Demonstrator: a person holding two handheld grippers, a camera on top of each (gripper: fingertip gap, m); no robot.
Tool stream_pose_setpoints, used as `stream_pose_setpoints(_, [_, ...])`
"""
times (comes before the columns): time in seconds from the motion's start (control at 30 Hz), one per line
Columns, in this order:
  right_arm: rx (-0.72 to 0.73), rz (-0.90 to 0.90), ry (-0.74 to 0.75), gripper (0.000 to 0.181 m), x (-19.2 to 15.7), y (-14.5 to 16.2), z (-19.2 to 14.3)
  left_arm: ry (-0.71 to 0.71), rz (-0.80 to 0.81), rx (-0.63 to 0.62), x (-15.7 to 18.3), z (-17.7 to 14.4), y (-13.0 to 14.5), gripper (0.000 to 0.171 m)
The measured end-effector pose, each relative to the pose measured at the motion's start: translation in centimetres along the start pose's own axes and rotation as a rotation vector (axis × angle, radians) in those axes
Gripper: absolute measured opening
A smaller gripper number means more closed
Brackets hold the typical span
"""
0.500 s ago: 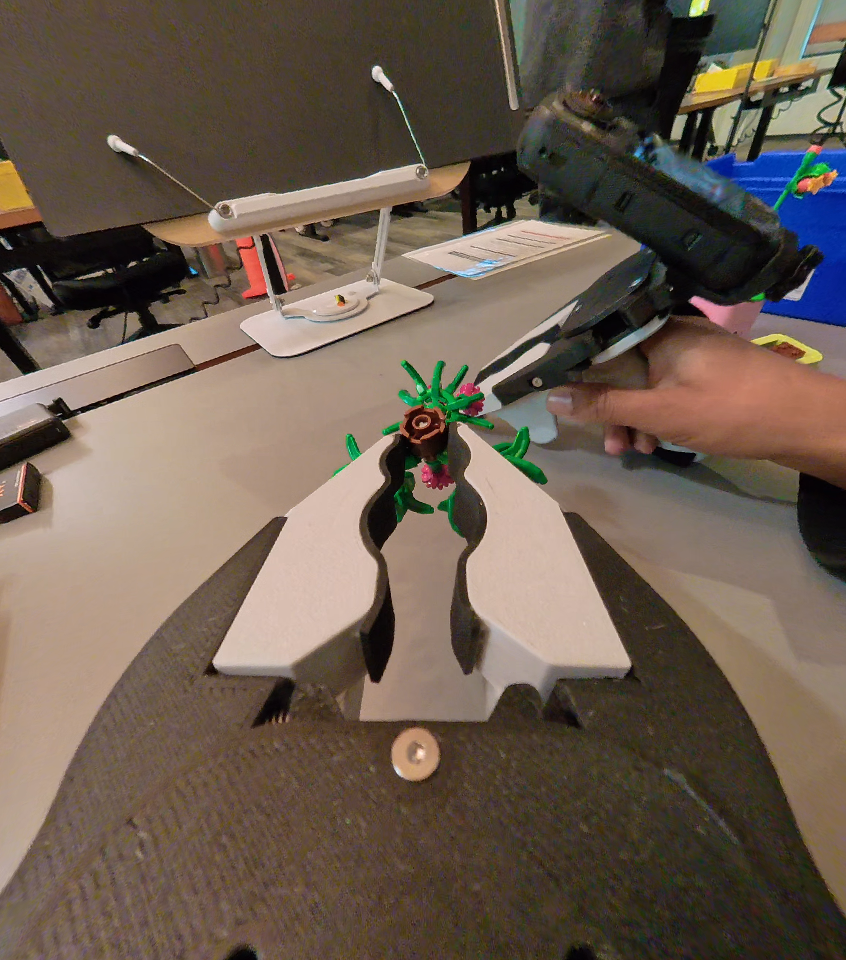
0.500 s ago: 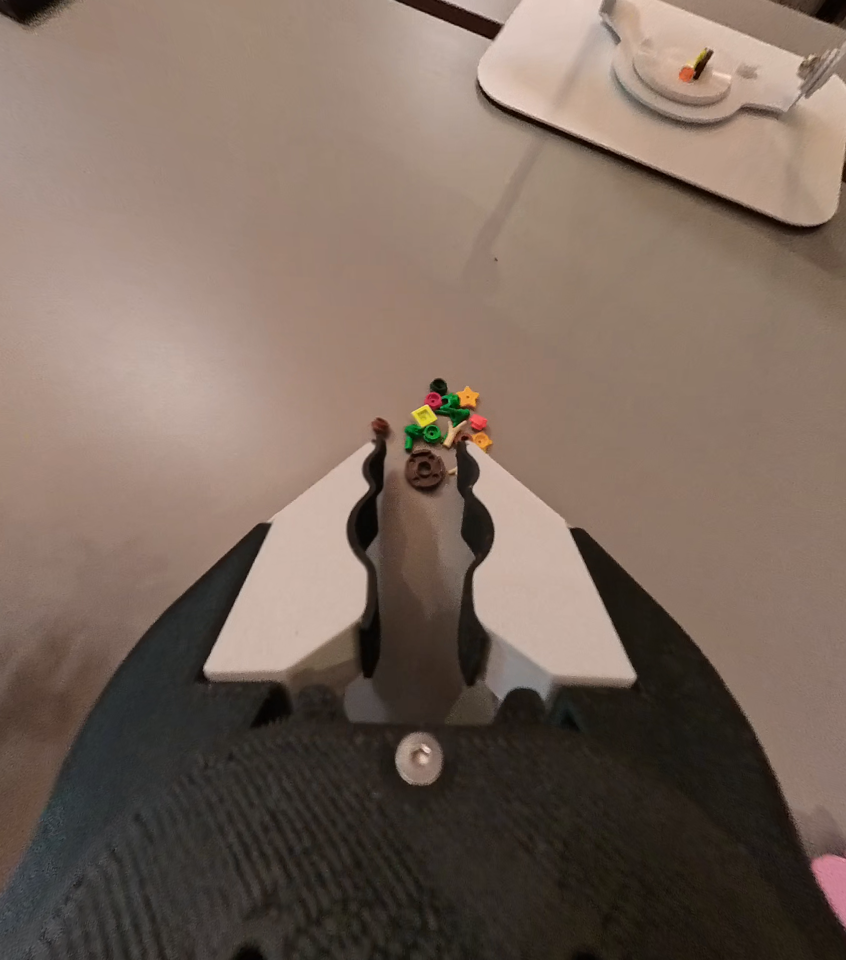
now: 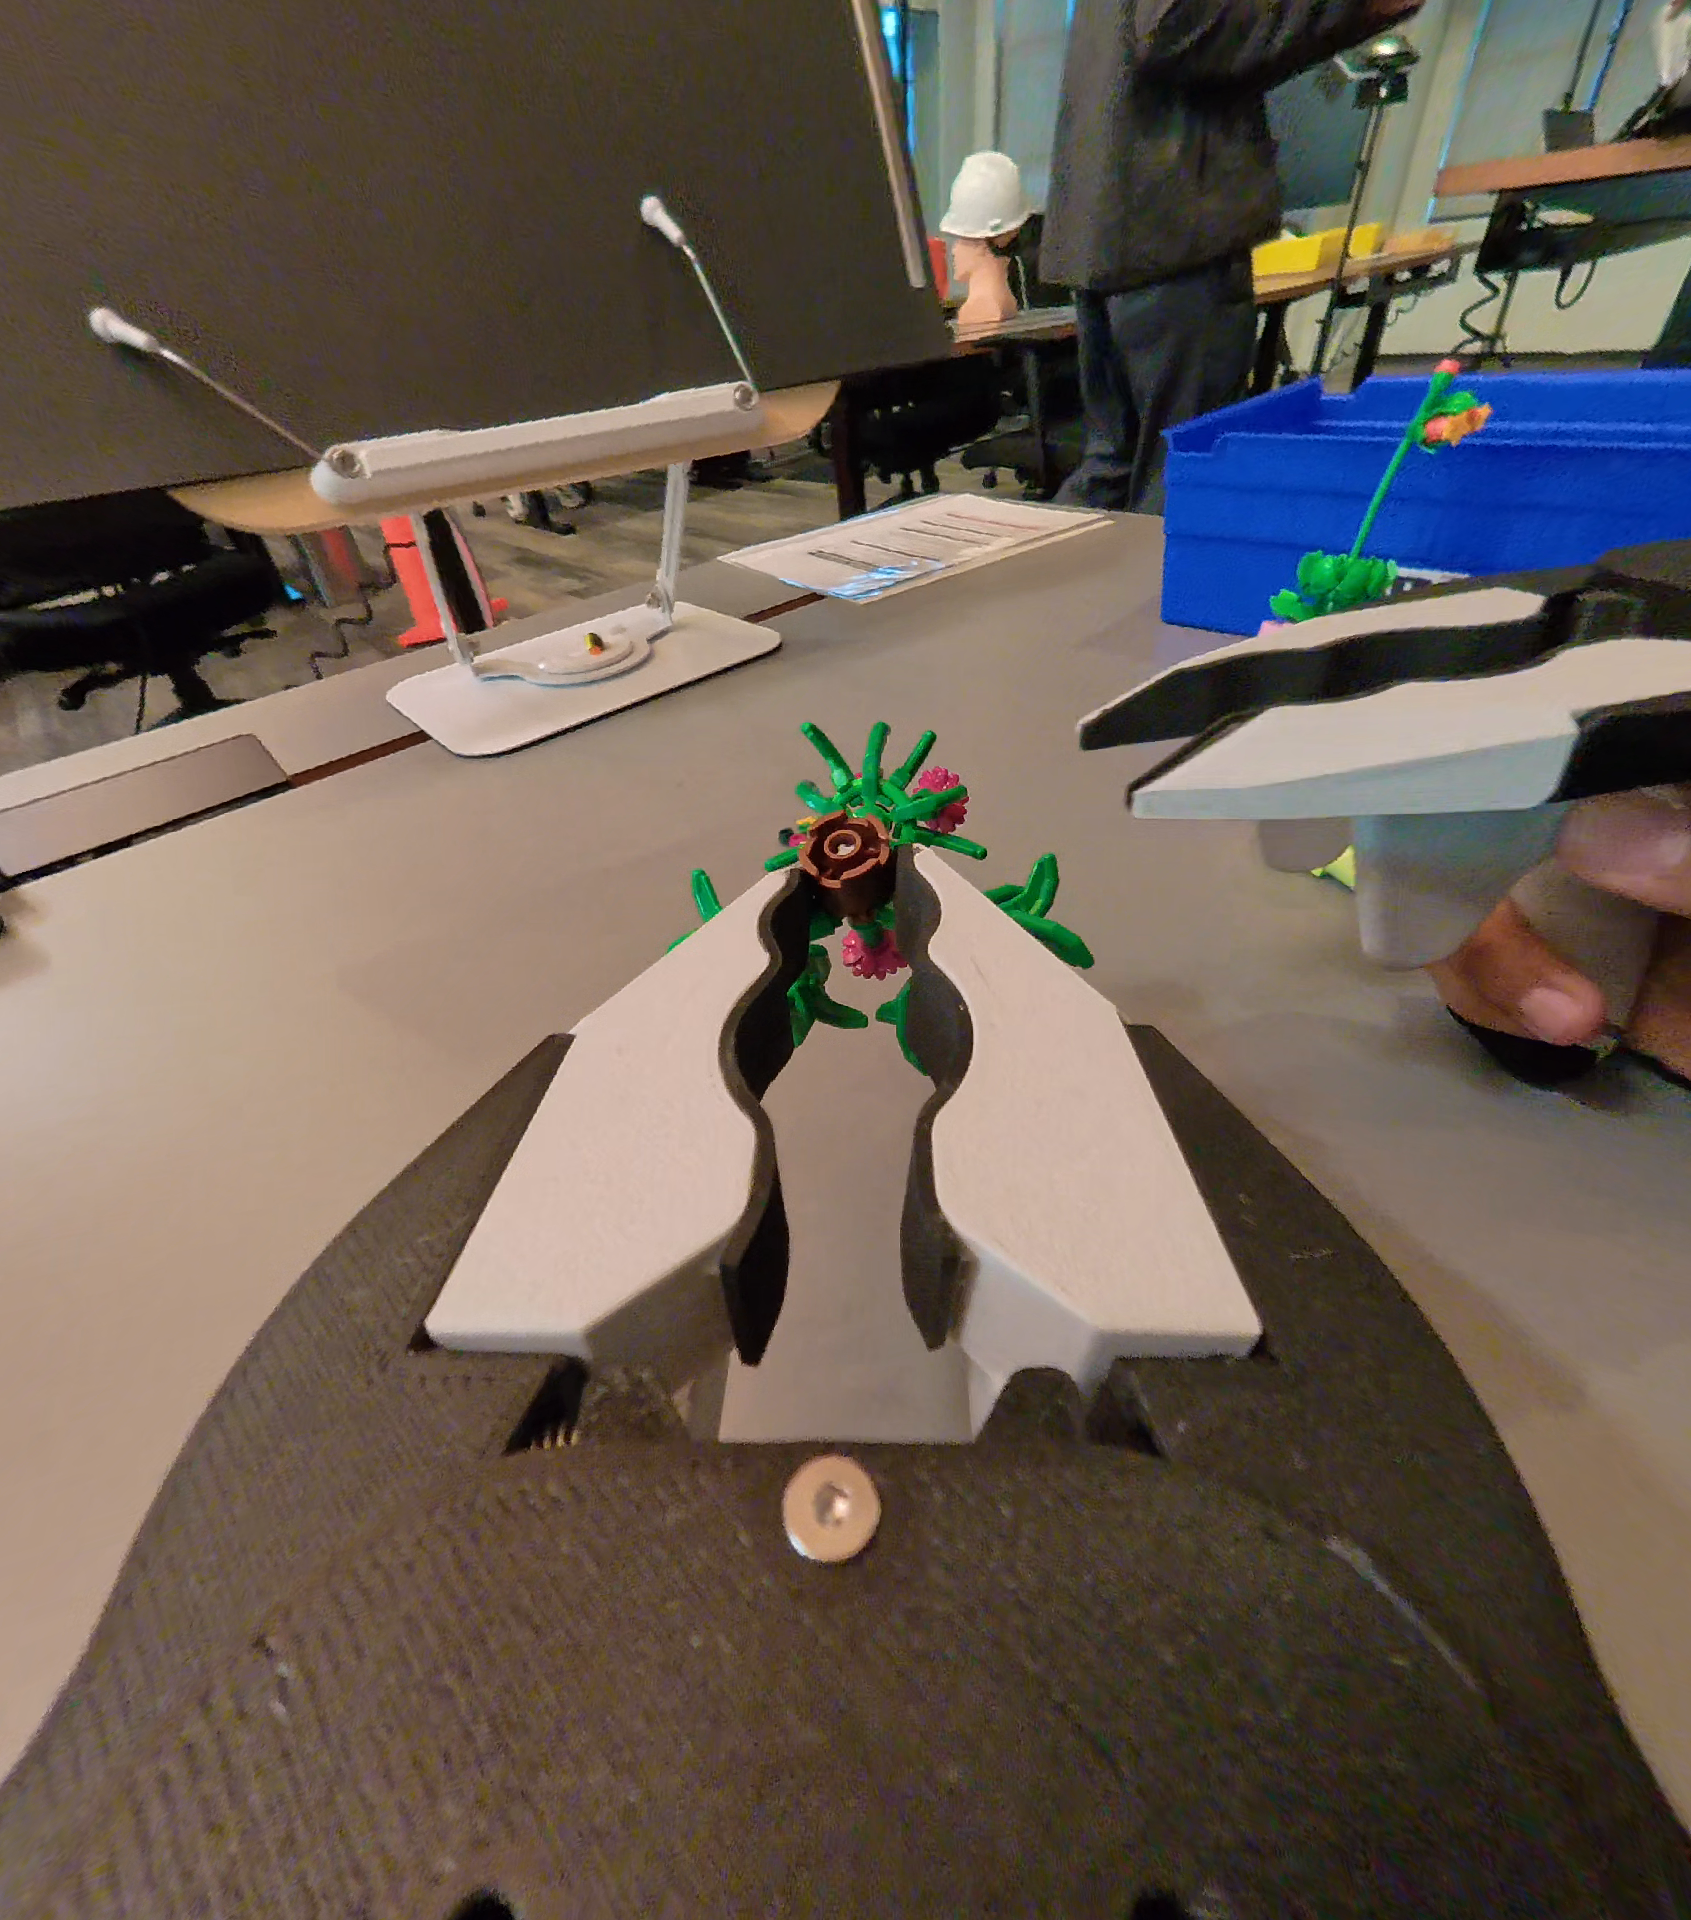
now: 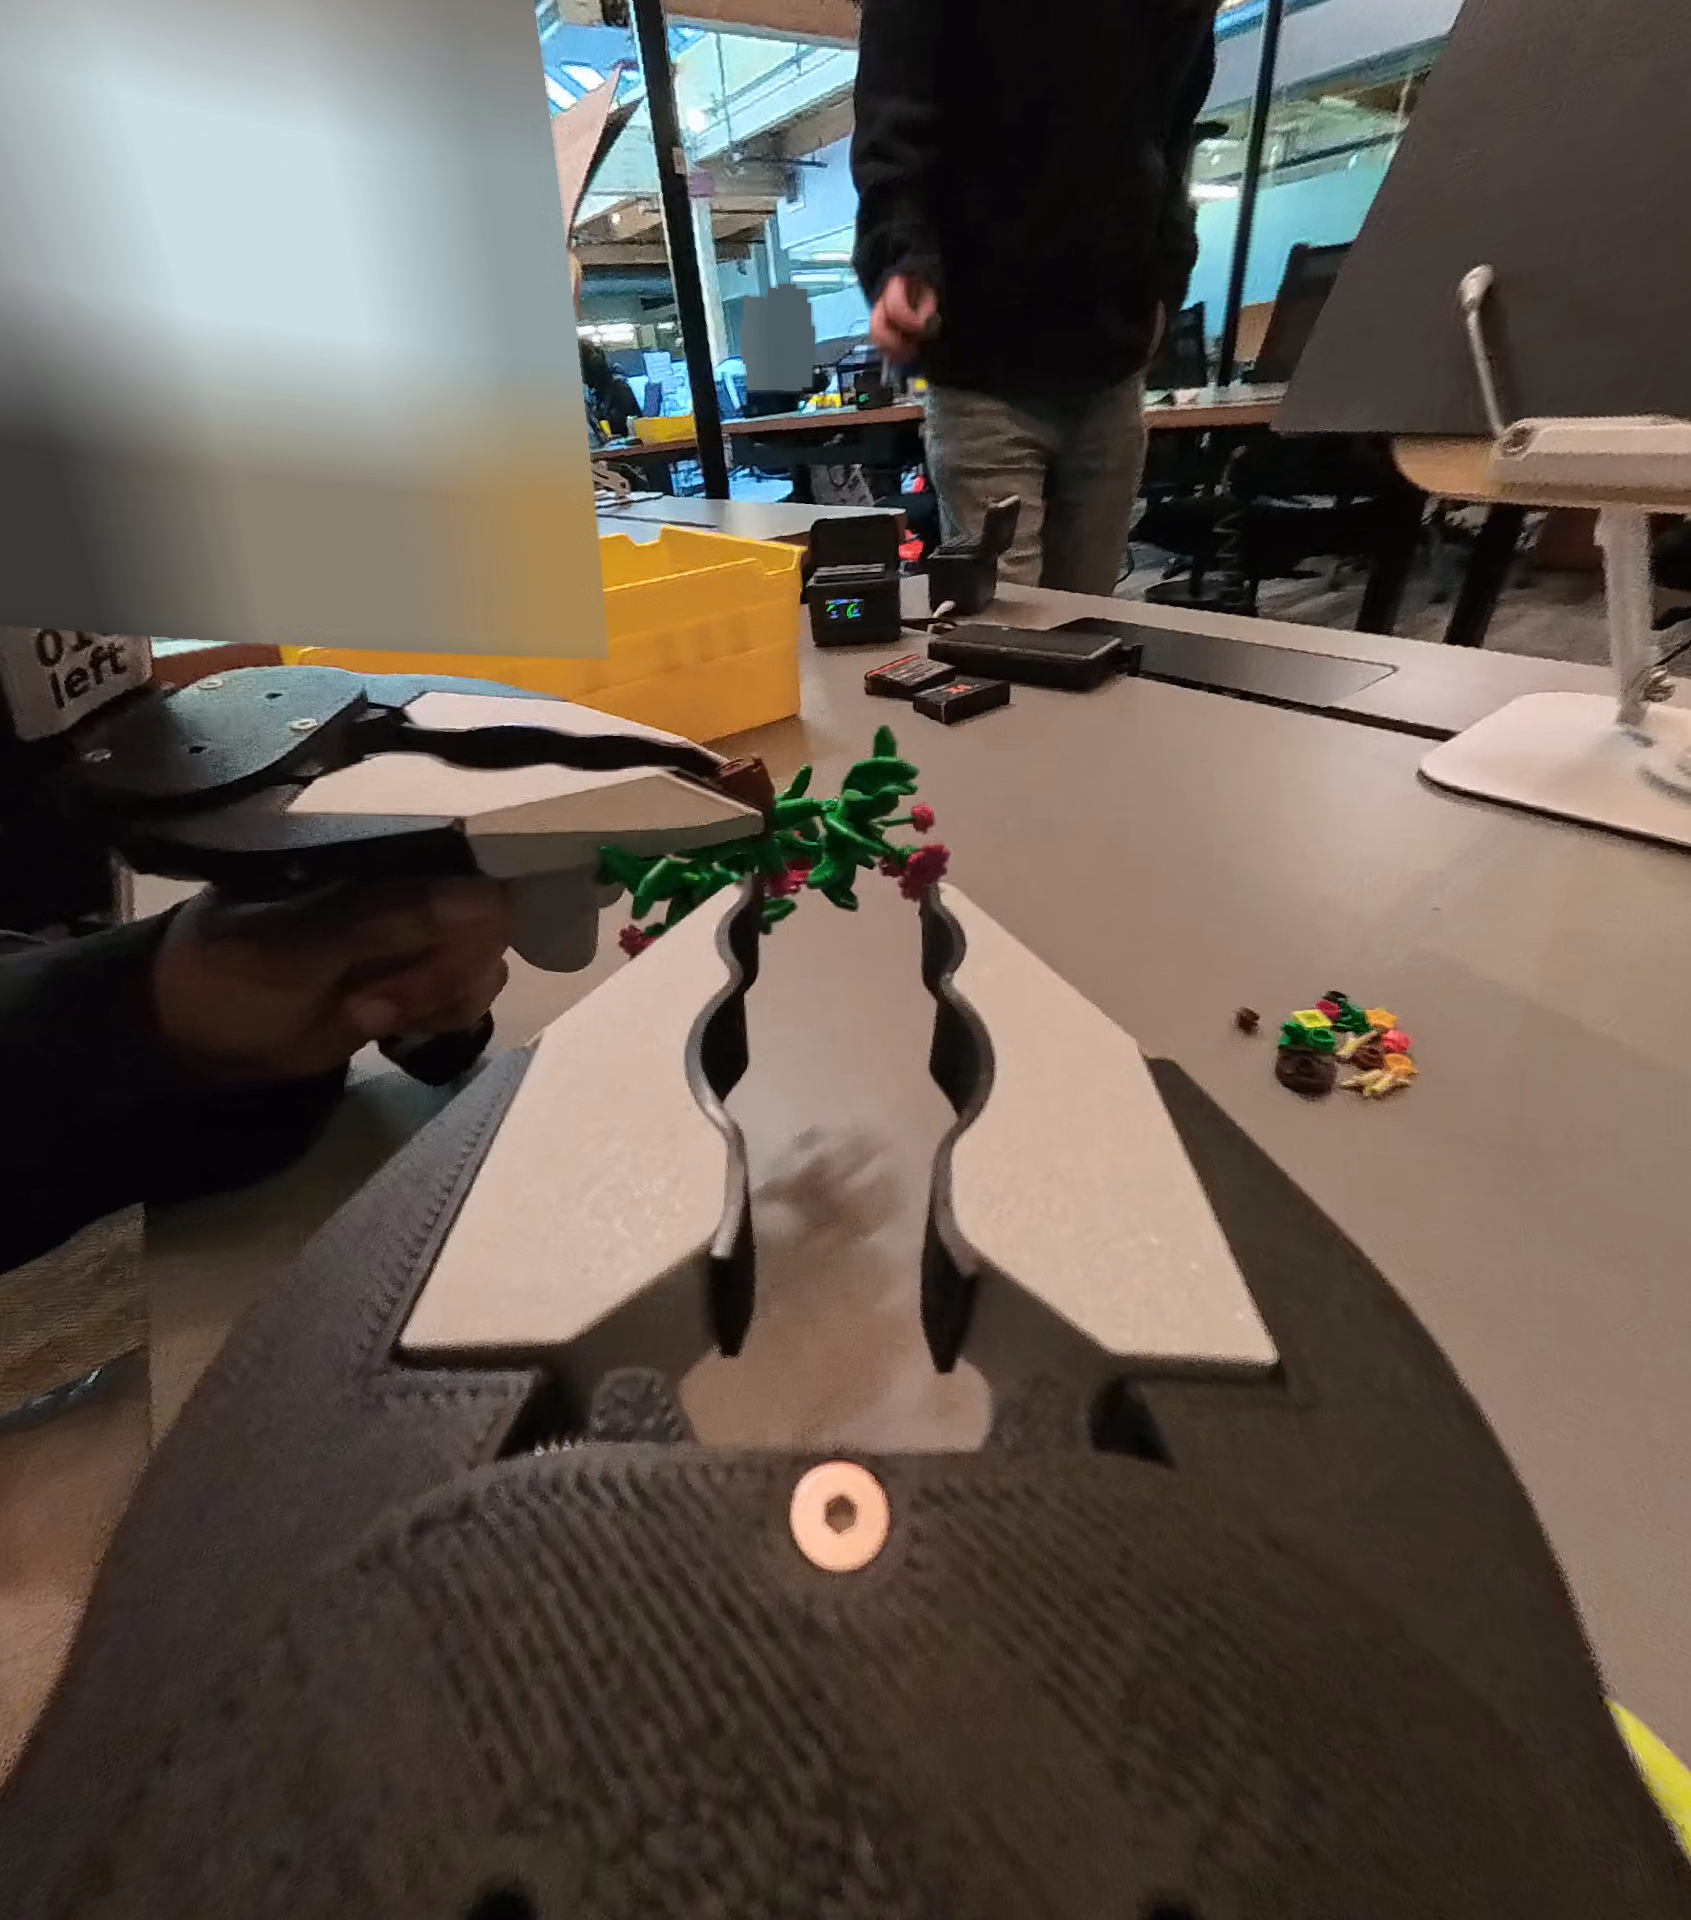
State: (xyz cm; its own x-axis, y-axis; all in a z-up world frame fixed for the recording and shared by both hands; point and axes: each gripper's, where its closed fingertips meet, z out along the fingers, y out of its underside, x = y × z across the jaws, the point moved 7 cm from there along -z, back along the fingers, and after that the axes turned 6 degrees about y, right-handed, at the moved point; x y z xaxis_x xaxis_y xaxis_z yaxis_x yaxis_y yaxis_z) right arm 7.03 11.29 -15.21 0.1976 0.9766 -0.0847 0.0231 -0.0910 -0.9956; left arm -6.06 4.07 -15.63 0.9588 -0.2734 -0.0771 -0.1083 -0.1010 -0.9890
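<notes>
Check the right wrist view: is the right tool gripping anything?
No, the right tool stands open and empty, while the toy plant hangs from the left tool.

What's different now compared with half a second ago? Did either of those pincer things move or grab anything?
The right gripper swung up from the pile of small toy pieces and now faces the toy plant, open and empty. The left gripper still pinches the plant's brown base, off the grey table. The pile stayed put.

Two close wrist views along each claw, facing inward, sharing the toy plant [image 3: 872,821] and desk [image 4: 1236,935]
</notes>
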Motion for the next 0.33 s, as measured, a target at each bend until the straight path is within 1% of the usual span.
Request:
stream_pose_setpoints(0.1, [-0.016, 0.018, -0.036, 0.034, -0.3, 0.1, 0.2, 0.023, 0.044, 0.008, 0.8, 0.2, -0.1, 0.015])
stream_pose_setpoints(0.2, [0.006, 0.040, -0.024, 0.034, 0.2, -0.1, 0.0, 0.029, 0.048, 0.030, 1.0, 0.1, -0.2, 0.015])
stream_pose_setpoints(0.27, [0.007, 0.128, -0.044, 0.031, 0.8, -0.1, -0.2, 0.017, 0.066, 0.056, 0.9, -0.2, -0.3, 0.015])
stream_pose_setpoints(0.33, [0.018, 0.262, -0.109, 0.031, 1.3, 0.0, -0.3, -0.008, 0.118, 0.057, 1.0, -0.2, -0.3, 0.015])
